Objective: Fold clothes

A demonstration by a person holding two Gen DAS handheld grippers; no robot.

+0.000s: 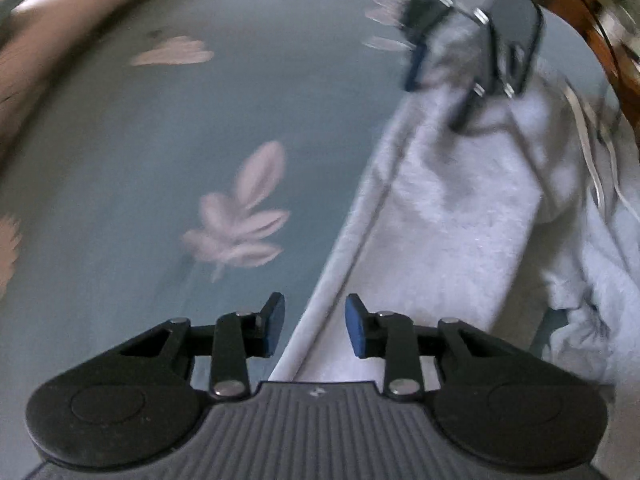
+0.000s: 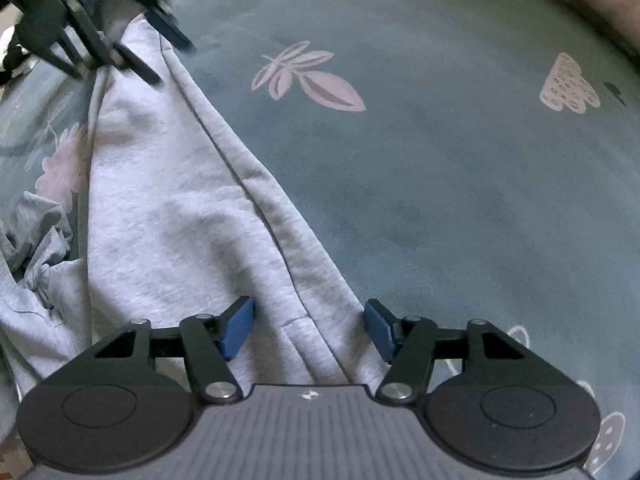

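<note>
A light grey fleece garment (image 1: 472, 216) lies on a teal bedspread (image 1: 160, 128), one long seamed edge running diagonally. My left gripper (image 1: 316, 326) hangs over that edge with its blue pads apart and the hem in the gap below them, not pinched. The right wrist view shows the same garment (image 2: 168, 208) and my right gripper (image 2: 309, 328) straddling its hem near a corner, jaws wide, pads not pressing the cloth. Each gripper also appears in the other's view: the right gripper (image 1: 440, 92) over the garment's far end, the left gripper (image 2: 164, 58) at the top left.
The bedspread (image 2: 440, 184) carries pale pink leaf prints (image 1: 240, 220). A crumpled part of grey cloth (image 2: 36, 232) bunches at the left. White cords (image 1: 588, 140) and a wooden piece (image 1: 608, 40) lie beyond the garment. A pinkish rim (image 1: 60, 20) borders the bed.
</note>
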